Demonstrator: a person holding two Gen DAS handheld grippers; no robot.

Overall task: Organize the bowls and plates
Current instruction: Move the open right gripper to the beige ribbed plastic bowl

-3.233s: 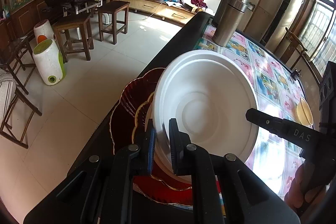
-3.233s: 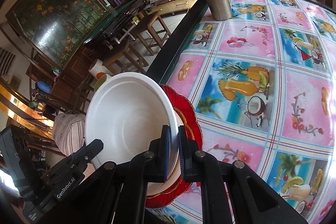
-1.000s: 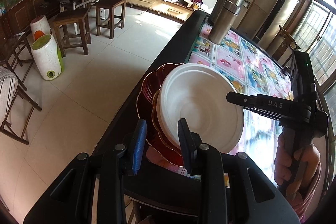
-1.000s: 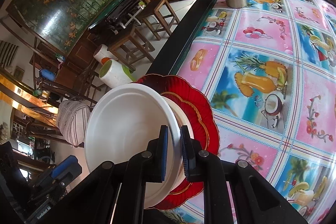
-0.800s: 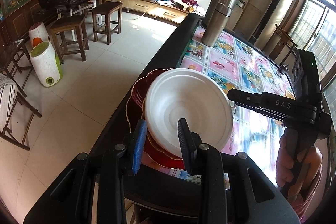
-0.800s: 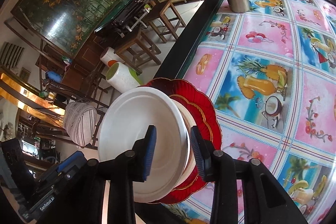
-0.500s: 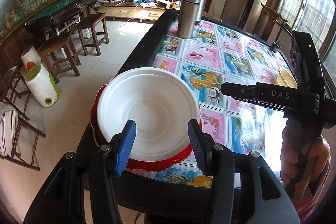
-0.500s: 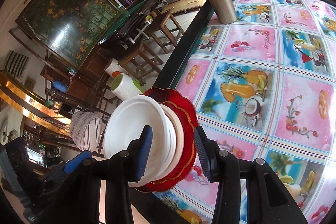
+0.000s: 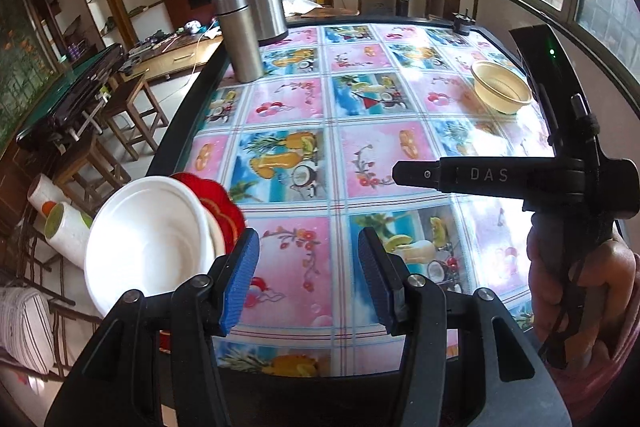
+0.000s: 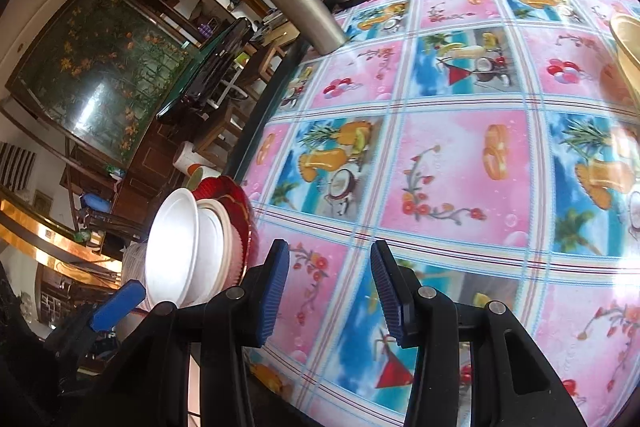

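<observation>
The white bowl (image 9: pixel 148 239) is set on the stacked plates (image 9: pixel 224 211) at the worktop (image 9: pixel 360 131) edge. Both hand-held grippers, left (image 9: pixel 308 279) and right (image 10: pixel 330 289), are released and empty. Next, the yellow bowl (image 9: pixel 502 87), well apart from the stack, is probably fetched.

— What is the table (image 9: pixel 304 163) covered with?
— A glossy cloth of pink and blue fruit squares, framed by a dark edge.
— What is set on it?
— A red plate (image 9: pixel 218 203) carrying stacked white bowls (image 9: pixel 148 243) at the near left edge, two steel flasks (image 9: pixel 248 27) at the far left, and a cream bowl (image 9: pixel 502 87) far right.
</observation>
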